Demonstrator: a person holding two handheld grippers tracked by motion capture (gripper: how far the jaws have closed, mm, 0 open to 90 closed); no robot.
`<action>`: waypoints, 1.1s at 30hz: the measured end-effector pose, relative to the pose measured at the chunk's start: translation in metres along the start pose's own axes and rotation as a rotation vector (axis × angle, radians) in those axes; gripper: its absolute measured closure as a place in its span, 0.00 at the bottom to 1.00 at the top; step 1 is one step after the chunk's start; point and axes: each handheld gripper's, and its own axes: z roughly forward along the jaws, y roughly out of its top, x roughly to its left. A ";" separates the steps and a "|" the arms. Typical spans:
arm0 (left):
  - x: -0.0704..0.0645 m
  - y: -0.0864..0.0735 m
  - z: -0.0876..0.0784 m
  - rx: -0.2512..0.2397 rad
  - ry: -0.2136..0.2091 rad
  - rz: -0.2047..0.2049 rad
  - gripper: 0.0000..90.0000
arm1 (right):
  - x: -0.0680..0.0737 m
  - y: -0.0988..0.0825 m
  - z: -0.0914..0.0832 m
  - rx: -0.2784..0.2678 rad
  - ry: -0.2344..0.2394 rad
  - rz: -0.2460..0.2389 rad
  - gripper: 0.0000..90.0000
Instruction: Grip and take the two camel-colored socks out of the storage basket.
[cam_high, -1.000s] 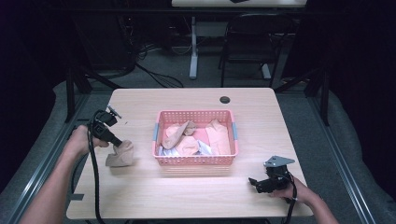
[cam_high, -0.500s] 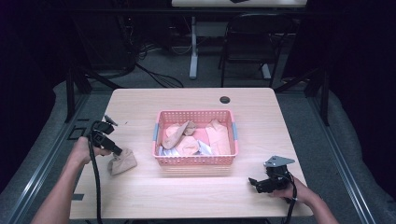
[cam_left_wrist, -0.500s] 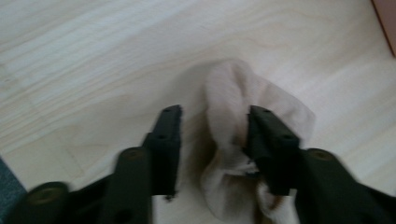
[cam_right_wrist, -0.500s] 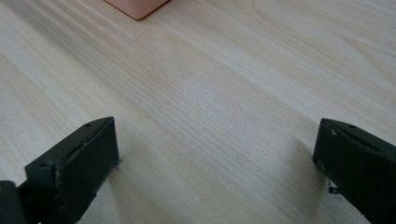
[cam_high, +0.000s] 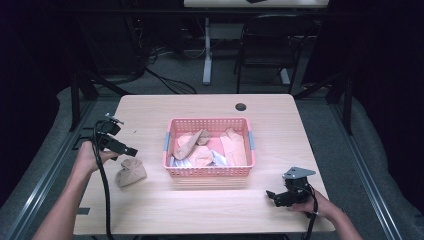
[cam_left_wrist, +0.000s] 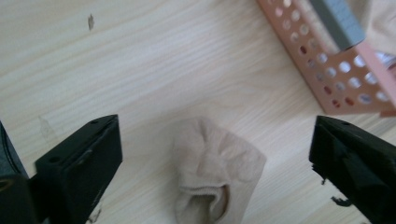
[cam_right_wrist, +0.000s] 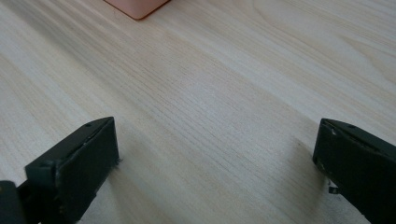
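Left gripper (cam_left_wrist: 212, 172) fingers (cam_left_wrist: 79, 172) just opening wide, beige sock (cam_left_wrist: 215, 179) between, untouched

The high view looks forward and down from above the person's side onto the whole table (cam_high: 210, 107). The left gripper view looks steeply down, close to the tabletop, sharing the beige sock (cam_left_wrist: 212, 179) and pink basket (cam_left_wrist: 327, 70) with it. The right gripper view skims low over bare wood toward the basket's corner.

There's the beige sock (cam_high: 131, 171), bunched into a soft lump, lying loose on the table (cam_high: 210, 210) just left of the pink basket (cam_high: 209, 171).
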 end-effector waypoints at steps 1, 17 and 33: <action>0.000 0.000 0.000 0.000 0.000 0.000 0.00 | 0.000 0.000 0.000 -0.001 0.002 0.001 0.00; -0.035 0.034 -0.008 -0.161 0.020 0.045 0.00 | 0.000 0.000 0.000 -0.003 0.001 0.004 0.00; -0.082 0.078 0.020 -0.204 0.011 0.133 0.00 | 0.000 0.000 0.000 -0.001 -0.002 0.000 0.00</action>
